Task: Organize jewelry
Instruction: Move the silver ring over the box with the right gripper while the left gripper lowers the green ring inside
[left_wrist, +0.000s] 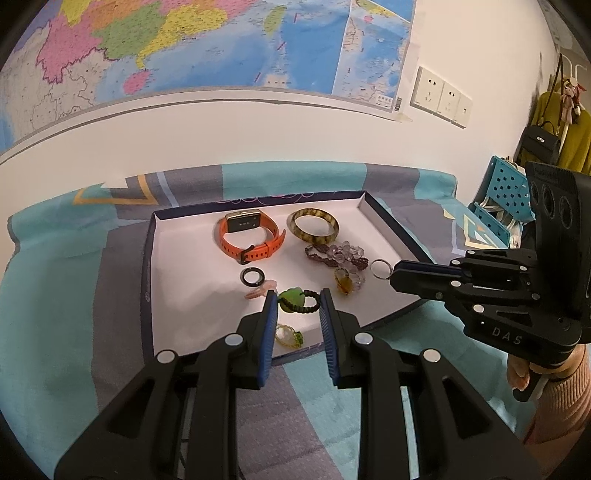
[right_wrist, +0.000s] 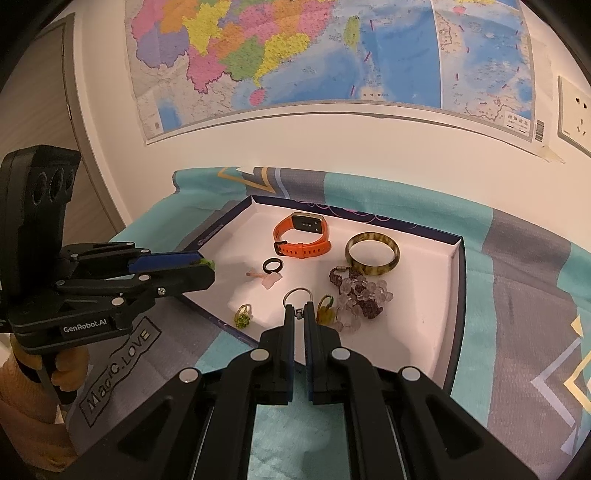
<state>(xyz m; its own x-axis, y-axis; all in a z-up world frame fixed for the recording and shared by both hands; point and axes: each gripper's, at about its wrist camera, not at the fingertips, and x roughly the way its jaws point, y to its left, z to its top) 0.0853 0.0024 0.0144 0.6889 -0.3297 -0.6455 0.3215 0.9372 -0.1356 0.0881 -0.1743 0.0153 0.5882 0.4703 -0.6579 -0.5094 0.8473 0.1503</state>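
Note:
A shallow box lid tray (left_wrist: 184, 258) (right_wrist: 448, 280) lies on the bed and holds the jewelry. My left gripper (left_wrist: 297, 301) holds a green leaf ring (left_wrist: 295, 301) between its blue pads above the tray's near edge; its green tip shows in the right wrist view (right_wrist: 208, 263). My right gripper (right_wrist: 300, 312) (left_wrist: 391, 273) is shut on a silver ring (right_wrist: 298, 295) (left_wrist: 378, 267) over the tray's right part. In the tray lie an orange watch (left_wrist: 251, 236), a tortoiseshell bangle (left_wrist: 314, 225), a purple bead bracelet (left_wrist: 340, 256), a black ring (left_wrist: 252, 277), an amber ring (left_wrist: 343, 282) and a green-stone ring (left_wrist: 290, 336).
The bed has a teal and grey cover (left_wrist: 74, 314). A map (left_wrist: 184, 44) and wall sockets (left_wrist: 439, 96) are on the wall behind. A blue perforated basket (left_wrist: 506, 192) stands at the right. A small pink piece (left_wrist: 258, 291) lies beside the black ring.

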